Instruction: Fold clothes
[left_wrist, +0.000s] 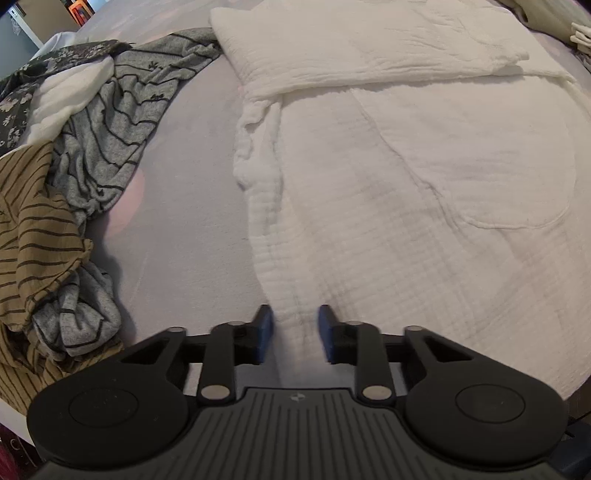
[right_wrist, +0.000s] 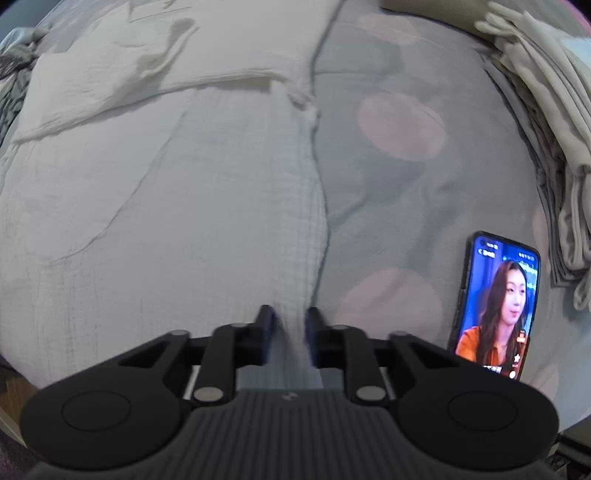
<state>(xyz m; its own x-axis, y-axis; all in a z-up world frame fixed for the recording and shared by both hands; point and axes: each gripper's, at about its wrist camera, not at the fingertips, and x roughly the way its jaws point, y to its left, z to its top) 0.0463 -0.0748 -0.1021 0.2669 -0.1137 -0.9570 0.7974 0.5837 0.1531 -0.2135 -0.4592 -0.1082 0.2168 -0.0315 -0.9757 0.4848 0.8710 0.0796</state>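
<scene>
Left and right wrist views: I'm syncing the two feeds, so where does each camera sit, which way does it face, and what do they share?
Left wrist: on the left hand-held gripper, facing forward along its fingers at the white garment's left edge; clothes pile at left.
Right wrist: on the right hand-held gripper, facing along the garment's right edge; phone at right.
Shared: the white garment and bedsheet; each gripper pinches a near corner.

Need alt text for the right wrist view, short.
The right hand-held gripper pinches the near right edge of a white garment spread on a grey bedsheet with pink dots. A lit phone lies to the right.
</scene>
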